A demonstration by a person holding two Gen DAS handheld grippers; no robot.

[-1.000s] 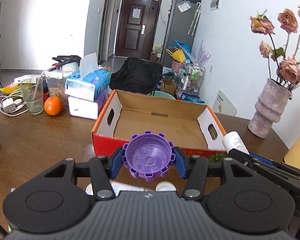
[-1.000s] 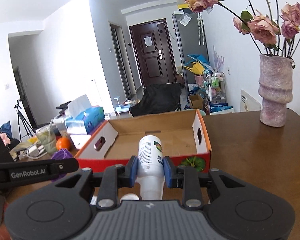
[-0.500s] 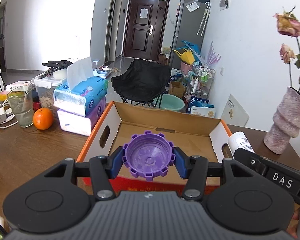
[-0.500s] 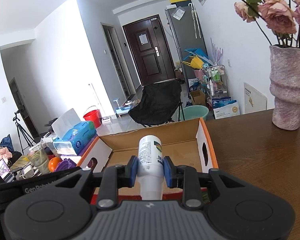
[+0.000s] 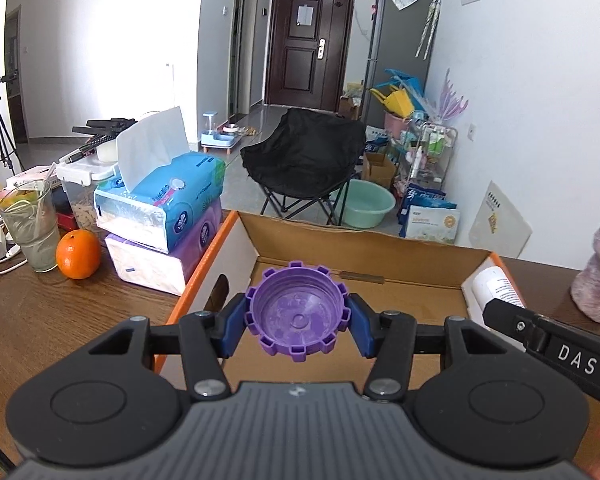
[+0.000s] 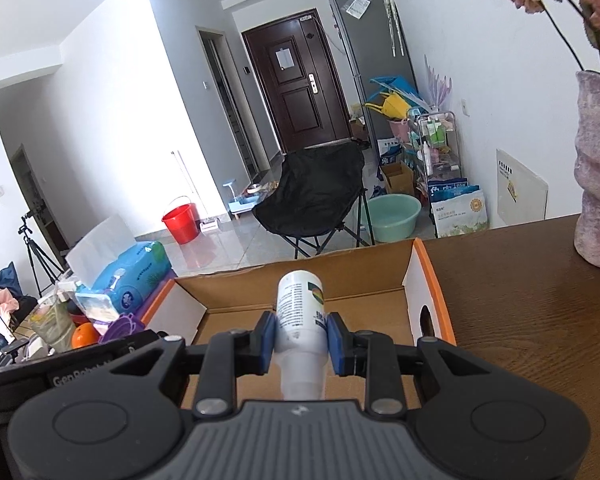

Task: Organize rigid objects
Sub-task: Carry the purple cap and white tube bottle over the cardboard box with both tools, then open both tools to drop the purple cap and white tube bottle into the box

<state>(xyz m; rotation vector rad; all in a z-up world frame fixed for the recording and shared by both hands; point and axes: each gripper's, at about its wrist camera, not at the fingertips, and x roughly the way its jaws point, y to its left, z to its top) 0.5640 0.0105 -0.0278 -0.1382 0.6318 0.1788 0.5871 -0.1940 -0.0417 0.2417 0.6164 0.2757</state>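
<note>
My left gripper (image 5: 297, 326) is shut on a purple notched cap (image 5: 296, 312) and holds it above the open cardboard box (image 5: 364, 240) with an orange rim. My right gripper (image 6: 300, 338) is shut on a white bottle (image 6: 300, 312) with a printed label, held above the same box (image 6: 428, 280) near its right side. The bottle's end (image 5: 496, 286) and the right gripper's body show at the right of the left wrist view. The purple cap (image 6: 122, 326) shows at the left of the right wrist view. The box floor looks bare.
The box sits on a dark wooden table (image 6: 520, 300). Stacked tissue packs (image 5: 160, 216), an orange (image 5: 78, 254) and a glass (image 5: 30, 232) stand left of the box. A pink vase (image 6: 598, 184) with dried roses stands at the right. A black chair (image 5: 304, 164) is behind the table.
Both grippers have risen and moved forward over the box, each still holding its object. The box now lies lower in both views.
</note>
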